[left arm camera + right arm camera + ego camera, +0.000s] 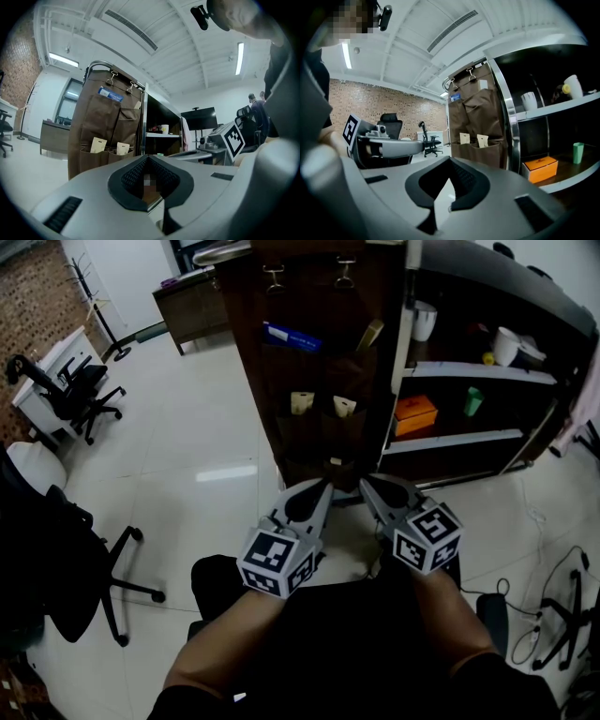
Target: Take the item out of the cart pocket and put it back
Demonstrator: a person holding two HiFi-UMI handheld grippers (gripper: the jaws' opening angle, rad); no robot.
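A brown fabric pocket organizer (309, 371) hangs on the end of a dark cart. Its pockets hold a blue packet (291, 337), a tan item (368, 334) and two small cream cards (301, 402) (344, 407). The cards also show in the left gripper view (98, 145) and in the right gripper view (464, 138). My left gripper (322, 488) and right gripper (366, 486) are side by side over the person's lap, pointing at the organizer's foot and apart from it. Both are shut and hold nothing (149, 159) (450, 161).
The cart's shelves (469, 439) carry an orange box (415, 414), a green cup (472, 401) and white cups (506, 345). Office chairs stand at the left (80, 390) (66, 559). Cables and a stand (553, 606) lie on the floor at the right.
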